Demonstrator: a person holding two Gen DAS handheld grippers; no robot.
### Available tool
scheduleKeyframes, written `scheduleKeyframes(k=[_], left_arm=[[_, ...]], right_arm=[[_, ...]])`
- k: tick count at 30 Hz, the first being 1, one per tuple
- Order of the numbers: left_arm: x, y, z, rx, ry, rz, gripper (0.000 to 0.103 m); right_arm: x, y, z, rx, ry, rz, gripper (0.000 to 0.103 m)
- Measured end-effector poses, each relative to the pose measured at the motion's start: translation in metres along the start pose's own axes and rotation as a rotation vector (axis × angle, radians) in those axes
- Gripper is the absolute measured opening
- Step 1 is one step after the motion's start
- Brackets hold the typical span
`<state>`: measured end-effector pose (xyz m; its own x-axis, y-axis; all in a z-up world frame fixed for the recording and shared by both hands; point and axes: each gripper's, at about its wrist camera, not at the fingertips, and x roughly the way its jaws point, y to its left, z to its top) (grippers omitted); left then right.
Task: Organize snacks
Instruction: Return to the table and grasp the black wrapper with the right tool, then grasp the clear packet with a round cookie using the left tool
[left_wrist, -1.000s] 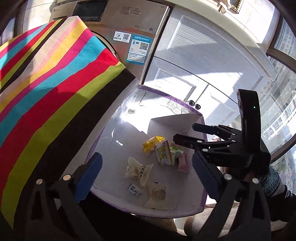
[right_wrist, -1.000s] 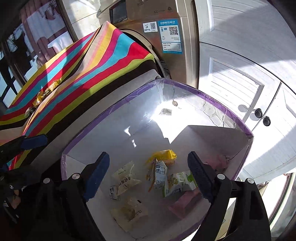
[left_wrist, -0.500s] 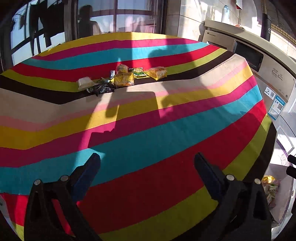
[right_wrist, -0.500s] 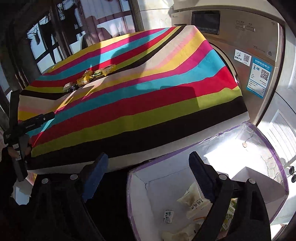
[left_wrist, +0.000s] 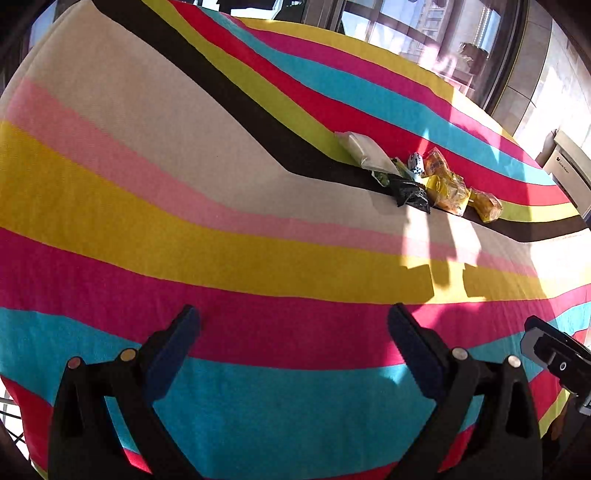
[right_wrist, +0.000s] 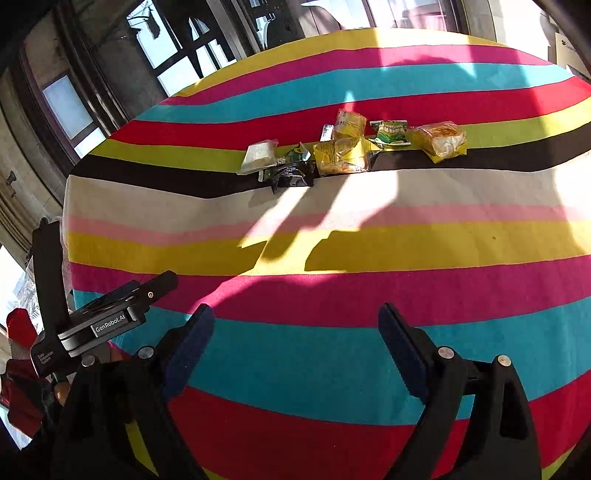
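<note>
Striped cloth (right_wrist: 332, 258) covers the desk, sunlit before dark windows (right_wrist: 177, 48). Far across it, a cluster of snack packets (right_wrist: 343, 153) lies along the black stripe, still to be collected. Left gripper (left_wrist: 293, 341) and right gripper (right_wrist: 295, 332) hover near the desk's front edge, jaws spread, both empty.

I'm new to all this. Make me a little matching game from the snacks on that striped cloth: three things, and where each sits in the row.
Seen from the right wrist view.
Things:
1. whitish clear packet
2. black packet
3. orange bread pack

Places:
A. right end of the row
B. left end of the row
C. nearest the tongs, on the black stripe's edge

Pairs: 1-B, 2-C, 3-A
</note>
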<state>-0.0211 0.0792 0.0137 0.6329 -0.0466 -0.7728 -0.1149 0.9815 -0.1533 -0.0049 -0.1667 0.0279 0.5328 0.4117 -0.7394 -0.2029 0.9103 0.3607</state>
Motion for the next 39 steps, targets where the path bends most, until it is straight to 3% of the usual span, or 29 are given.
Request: scheduleKeyframes(k=[8,19,20,21,22,28,35,39], left_arm=[[0.004,-0.011,-0.007,0.061,0.031,0.077,0.101],[-0.002,-0.007,-0.014,0.047,0.024,0.055,0.101],[-0.003,-0.007,-0.015,0.047,0.024,0.055,0.101],[-0.004,-0.007,-0.017,0.047,0.024,0.054,0.101],[-0.005,-0.007,-0.018,0.046,0.023,0.053,0.101],[-0.006,-0.007,-0.02,0.043,0.022,0.051,0.101],[0.007,-0.021,-0.009,0.117,0.074,0.105,0.101],[0.018,-0.025,0.007,0.076,0.092,0.062,0.101]], right_arm=[[0.093,0.014,0.085,0.011,0.043,-0.082,0.087],[0.139,0.039,0.116,-0.134,0.068,-0.207,0.089],[0.14,0.041,0.114,-0.164,0.065,-0.217,0.083],[0.138,0.043,0.113,-0.185,0.053,-0.218,0.072],[0.132,0.044,0.111,-0.205,0.03,-0.215,0.04],[0.077,0.041,0.077,-0.304,-0.012,-0.145,0.037],[0.005,-0.003,0.021,-0.22,-0.041,-0.063,0.037],[-0.015,-0.025,0.001,-0.166,-0.048,-0.07,0.037]])
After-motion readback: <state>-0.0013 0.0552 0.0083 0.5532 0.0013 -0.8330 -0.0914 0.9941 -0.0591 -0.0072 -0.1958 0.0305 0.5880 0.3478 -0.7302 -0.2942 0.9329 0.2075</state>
